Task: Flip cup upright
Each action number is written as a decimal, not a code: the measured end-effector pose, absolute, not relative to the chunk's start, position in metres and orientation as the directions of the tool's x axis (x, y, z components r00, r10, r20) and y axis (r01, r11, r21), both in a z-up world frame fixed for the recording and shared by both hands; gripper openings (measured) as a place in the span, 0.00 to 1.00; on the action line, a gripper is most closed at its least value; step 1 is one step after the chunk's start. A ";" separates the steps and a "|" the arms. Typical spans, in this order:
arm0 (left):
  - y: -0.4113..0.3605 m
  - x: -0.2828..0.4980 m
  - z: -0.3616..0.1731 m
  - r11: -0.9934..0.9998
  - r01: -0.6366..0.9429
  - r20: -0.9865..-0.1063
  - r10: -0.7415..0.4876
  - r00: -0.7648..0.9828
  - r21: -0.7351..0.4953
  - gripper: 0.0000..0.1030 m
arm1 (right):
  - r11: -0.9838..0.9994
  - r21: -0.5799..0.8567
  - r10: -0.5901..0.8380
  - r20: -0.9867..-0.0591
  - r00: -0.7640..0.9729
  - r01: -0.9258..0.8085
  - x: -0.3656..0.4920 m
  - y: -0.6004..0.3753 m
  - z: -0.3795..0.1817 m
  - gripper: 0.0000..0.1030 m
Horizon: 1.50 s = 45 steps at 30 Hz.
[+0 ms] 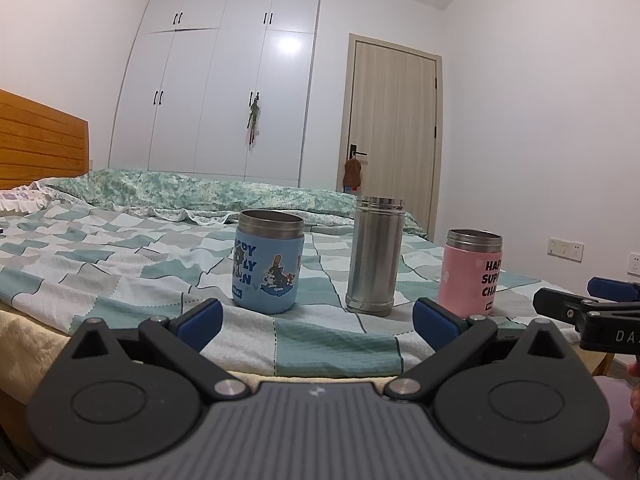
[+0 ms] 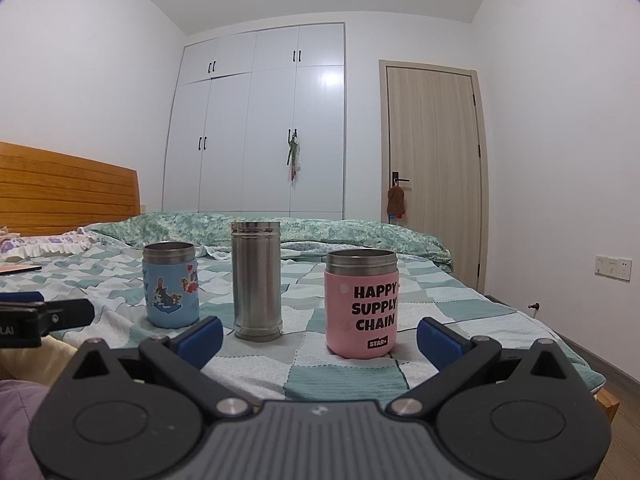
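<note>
cups: three in all
blue cup [image 1: 269, 262] [image 2: 171, 285]: one
steel cup [image 1: 375, 256] [image 2: 257, 280]: one
pink cup [image 1: 471, 273] [image 2: 361, 304]: one
grippers: two, left gripper [image 1: 316, 320], right gripper [image 2: 320, 334]
beds: one bed [image 1: 100, 264]

The pink cup [image 2: 361, 306] reads "HAPPY SUPPLY CHAIN" and, seemingly, "STAR+".
</note>
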State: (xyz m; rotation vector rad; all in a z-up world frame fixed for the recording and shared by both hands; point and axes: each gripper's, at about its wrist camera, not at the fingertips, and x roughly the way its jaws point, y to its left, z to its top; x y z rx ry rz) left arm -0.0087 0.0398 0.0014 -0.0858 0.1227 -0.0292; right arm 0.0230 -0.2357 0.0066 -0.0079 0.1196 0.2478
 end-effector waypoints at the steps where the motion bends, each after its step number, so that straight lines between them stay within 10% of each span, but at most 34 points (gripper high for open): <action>1: 0.040 -0.009 0.001 0.996 0.024 -0.120 -0.034 0.992 -0.087 1.00 | 0.969 0.007 0.244 -0.119 0.962 -0.245 0.023 -0.236 0.007 1.00; 45: 0.037 -0.012 0.002 0.998 0.012 -0.094 -0.018 0.995 -0.056 1.00 | 0.970 0.007 0.244 -0.117 0.963 -0.244 0.023 -0.235 0.005 1.00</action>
